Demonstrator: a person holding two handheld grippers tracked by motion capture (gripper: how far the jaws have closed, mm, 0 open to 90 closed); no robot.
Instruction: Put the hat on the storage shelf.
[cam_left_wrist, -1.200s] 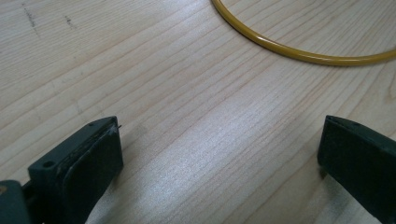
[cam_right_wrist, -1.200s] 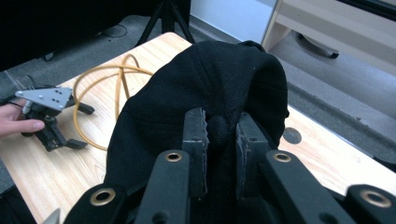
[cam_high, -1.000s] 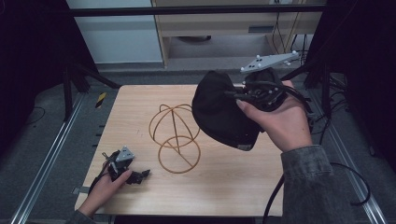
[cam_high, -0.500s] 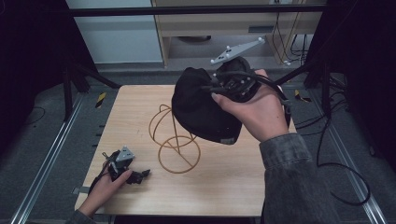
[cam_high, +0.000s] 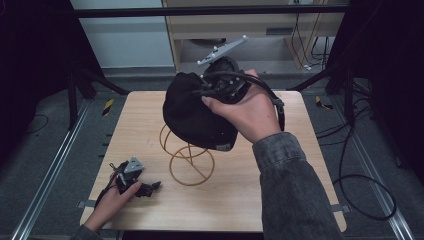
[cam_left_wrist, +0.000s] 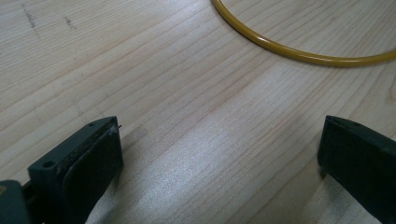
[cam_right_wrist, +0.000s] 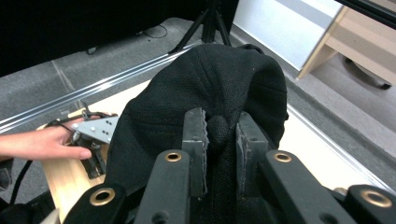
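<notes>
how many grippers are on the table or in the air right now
2. The left gripper rests low on the light wooden table near its front left corner, jaws open. The right gripper is raised above the yellow wire stand, clamped on the black fabric cap.

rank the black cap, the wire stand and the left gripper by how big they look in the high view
1. black cap, though it is held up nearer the camera, which inflates it.
2. wire stand, partly hidden behind the cap, so its lead over the next is unsure.
3. left gripper, clearly smallest, low on the table.
</notes>
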